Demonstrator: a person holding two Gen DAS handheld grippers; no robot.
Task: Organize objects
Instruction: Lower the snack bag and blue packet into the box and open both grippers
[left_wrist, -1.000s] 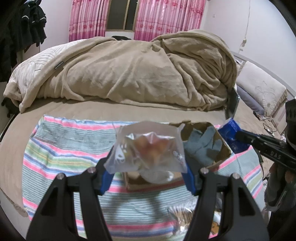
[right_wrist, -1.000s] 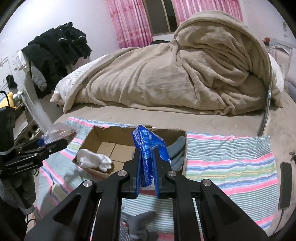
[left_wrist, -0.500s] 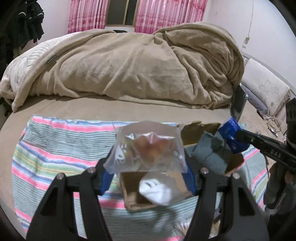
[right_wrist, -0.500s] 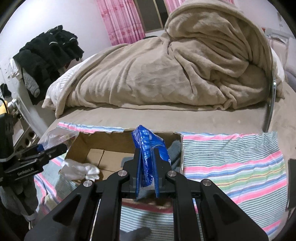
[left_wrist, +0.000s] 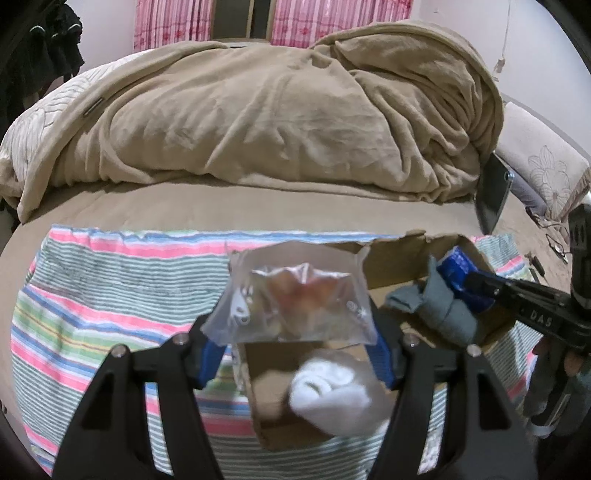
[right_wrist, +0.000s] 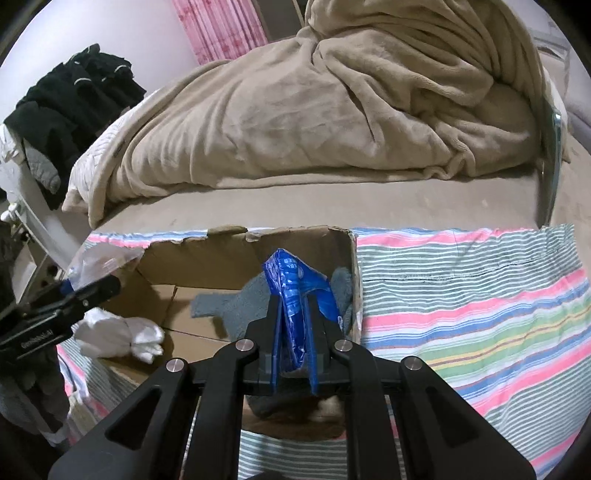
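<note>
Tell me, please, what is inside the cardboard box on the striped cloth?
Inside the cardboard box lie a white sock and a grey sock on its bare floor. The right gripper with its blue packet covers the near right corner.

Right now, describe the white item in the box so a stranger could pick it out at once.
On the bed, a striped cloth carries an open cardboard box. Inside it, at the left end in the right wrist view, lies a bundle of white socks on the box floor. It is the only white thing there; its neighbour is a grey sock at the other end.
</note>
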